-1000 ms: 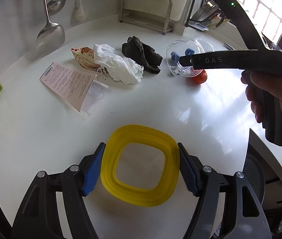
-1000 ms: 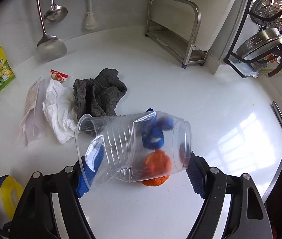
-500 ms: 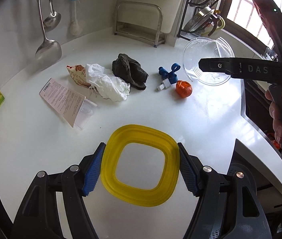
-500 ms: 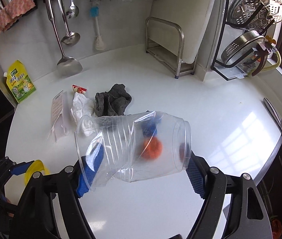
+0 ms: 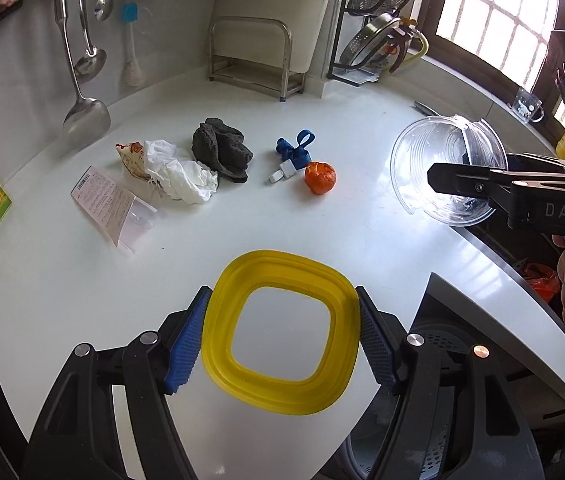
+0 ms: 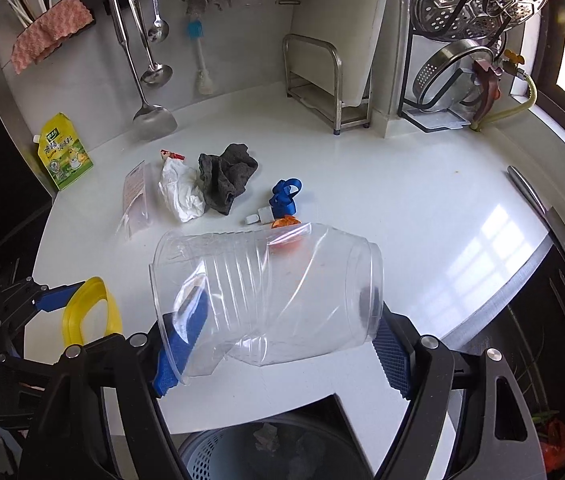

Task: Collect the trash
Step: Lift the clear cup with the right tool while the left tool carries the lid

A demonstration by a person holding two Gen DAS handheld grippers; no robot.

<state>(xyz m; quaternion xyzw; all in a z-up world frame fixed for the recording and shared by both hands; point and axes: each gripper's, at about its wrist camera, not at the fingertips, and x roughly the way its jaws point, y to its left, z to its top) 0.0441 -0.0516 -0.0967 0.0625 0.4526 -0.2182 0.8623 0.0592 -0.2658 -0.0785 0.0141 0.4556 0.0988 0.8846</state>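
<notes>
Being carried binward: a crushed clear cup (image 6: 266, 300) clamped in the right gripper (image 6: 282, 344), a yellow ring (image 5: 280, 332) in the left gripper (image 5: 282, 336); release over the bin (image 6: 266, 452), lower centre, is judged next.

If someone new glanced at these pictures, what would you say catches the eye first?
Probably the bright yellow ring, clamped between the left tongs low in the left wrist view. Next comes the crumpled clear plastic cup, held sideways in the right tongs above the white counter. Behind it lies a row of litter: white tissue, grey cloth and orange peel.
</notes>
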